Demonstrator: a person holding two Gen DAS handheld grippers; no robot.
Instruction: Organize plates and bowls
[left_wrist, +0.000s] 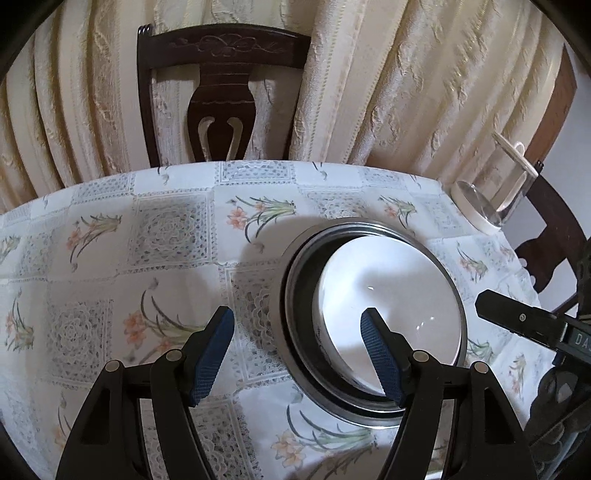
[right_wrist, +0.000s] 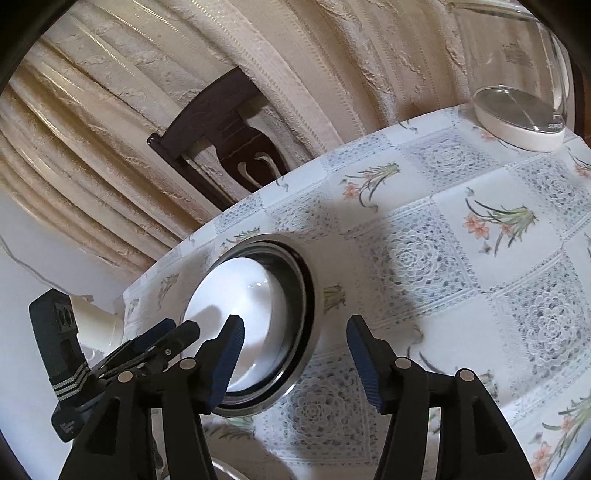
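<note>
Nesting is already under way: a white bowl (left_wrist: 388, 314) sits inside a wider metal bowl (left_wrist: 295, 295), tipped toward 4 o'clock so its rim rides near the metal rim there and leaves a dark gap at 9 o'clock. Both stand on the table (left_wrist: 147, 240) under a flowered cloth, with a glass jug (left_wrist: 491, 199) well apart at 2 o'clock and a chair (left_wrist: 221, 92) behind at 11 o'clock.

Both grippers hover with jaws spread wide and holding nothing. The left gripper (left_wrist: 297, 354) straddles the near-left wall of the pair, one pad over the white bowl, the other over bare cloth. The right gripper (right_wrist: 295, 362) hangs just beside the metal bowl's rim at its 3 o'clock side.

The step in hand looks like seating or lifting the nested pair. To do it well, the left jaws should drop squarely over both walls together and close gently, since glazed ware can slip and tilt. The right gripper would best steady the opposite rim, keeping clear of the jug.
</note>
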